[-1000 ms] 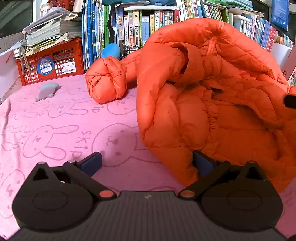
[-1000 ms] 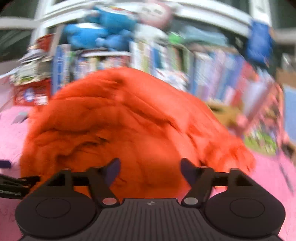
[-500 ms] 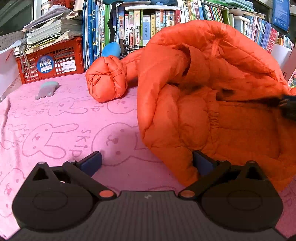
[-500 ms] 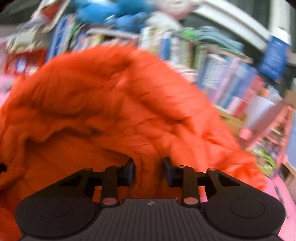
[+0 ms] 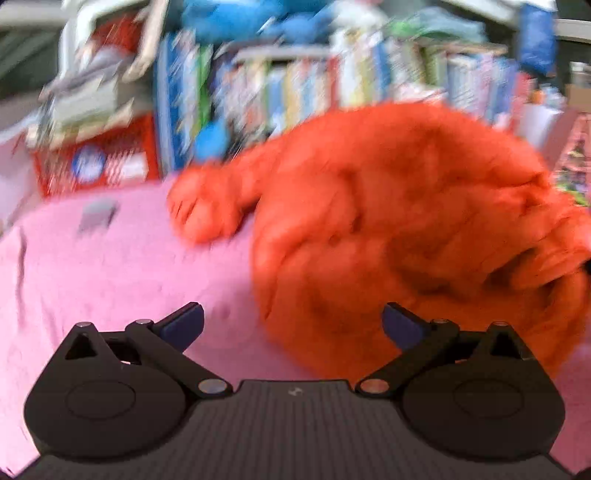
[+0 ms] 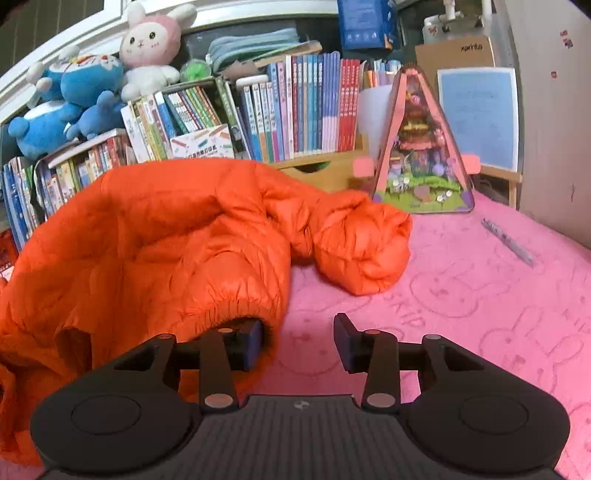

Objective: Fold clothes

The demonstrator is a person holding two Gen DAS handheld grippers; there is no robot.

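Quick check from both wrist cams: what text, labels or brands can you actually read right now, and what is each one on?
"xprinfus", roughly, faint: on the brown cardboard box.
"SKIP", partly legible: woven into the pink towel beside the rabbit outlines.
Book spines, the boxed set and the blue box: print too small to read.
Left wrist view: motion-blurred, including the red crate label; nothing readable.

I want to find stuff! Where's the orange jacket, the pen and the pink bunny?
orange jacket [image 6: 166, 236], right wrist view, puffy middle.
pen [image 6: 508, 242], right wrist view, middle of its barrel.
pink bunny [image 6: 149, 44], right wrist view, its face.
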